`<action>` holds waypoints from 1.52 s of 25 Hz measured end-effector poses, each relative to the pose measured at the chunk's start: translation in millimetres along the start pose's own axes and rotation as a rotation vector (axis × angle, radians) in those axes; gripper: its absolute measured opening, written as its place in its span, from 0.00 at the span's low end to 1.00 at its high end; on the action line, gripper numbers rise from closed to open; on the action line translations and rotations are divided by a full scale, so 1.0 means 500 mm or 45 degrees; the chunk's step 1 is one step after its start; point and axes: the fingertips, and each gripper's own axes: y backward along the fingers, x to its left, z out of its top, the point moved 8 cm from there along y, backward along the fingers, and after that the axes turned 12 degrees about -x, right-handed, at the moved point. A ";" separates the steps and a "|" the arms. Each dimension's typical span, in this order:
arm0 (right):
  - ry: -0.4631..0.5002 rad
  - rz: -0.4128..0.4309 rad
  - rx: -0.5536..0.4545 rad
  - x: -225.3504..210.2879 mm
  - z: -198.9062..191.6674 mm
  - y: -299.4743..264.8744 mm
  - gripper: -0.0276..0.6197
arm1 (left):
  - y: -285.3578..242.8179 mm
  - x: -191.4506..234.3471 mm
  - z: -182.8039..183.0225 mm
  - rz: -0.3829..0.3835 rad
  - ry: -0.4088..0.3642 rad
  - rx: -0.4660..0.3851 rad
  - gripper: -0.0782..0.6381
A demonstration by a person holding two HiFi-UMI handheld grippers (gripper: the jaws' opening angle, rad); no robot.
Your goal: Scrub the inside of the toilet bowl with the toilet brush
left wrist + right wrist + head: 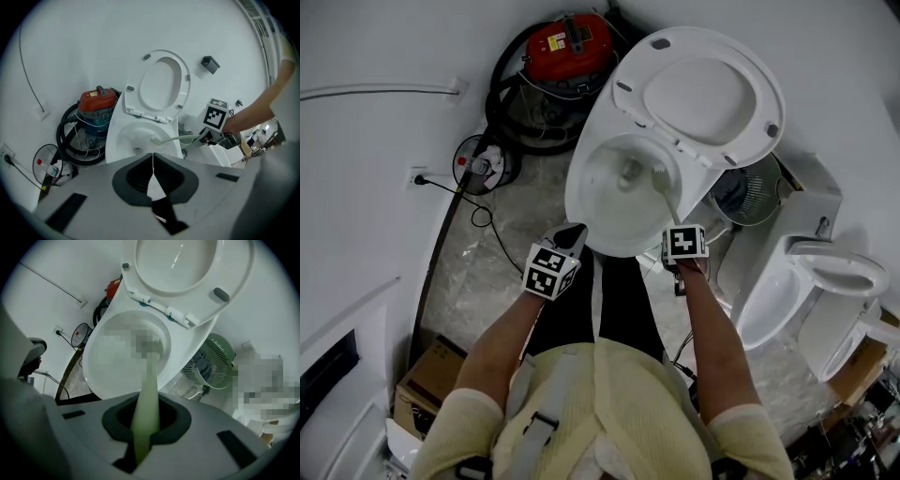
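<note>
The white toilet bowl (602,211) stands open with its seat and lid (703,94) raised. A pale green toilet brush (662,187) reaches into the bowl, its head near the drain. My right gripper (672,236) is shut on the brush handle (148,394) at the bowl's front right rim. The brush head is blurred in the right gripper view. My left gripper (571,238) hovers at the bowl's front left rim, shut with nothing in it (152,161). The left gripper view shows the bowl (133,136), the brush (176,139) and the right gripper (204,137).
A red vacuum cleaner (567,45) with black hose stands behind the toilet at left. A small floor fan (483,164) and cord lie by the wall. A green fan (752,192) and a second white toilet (811,281) are at right. A cardboard box (431,375) sits near left.
</note>
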 end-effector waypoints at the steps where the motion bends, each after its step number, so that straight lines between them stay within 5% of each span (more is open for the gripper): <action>1: 0.011 -0.003 0.013 -0.001 -0.005 0.001 0.10 | 0.003 0.000 0.000 0.002 0.002 0.000 0.13; 18: 0.197 0.080 0.186 0.069 -0.080 0.005 0.09 | 0.020 -0.005 -0.008 0.039 0.023 -0.015 0.13; 30: 0.089 0.308 0.286 0.177 -0.104 0.022 0.09 | 0.038 0.006 -0.020 0.080 0.061 -0.021 0.13; 38: -0.249 0.444 0.229 0.235 -0.068 0.018 0.09 | 0.050 0.013 -0.025 0.102 0.076 -0.033 0.13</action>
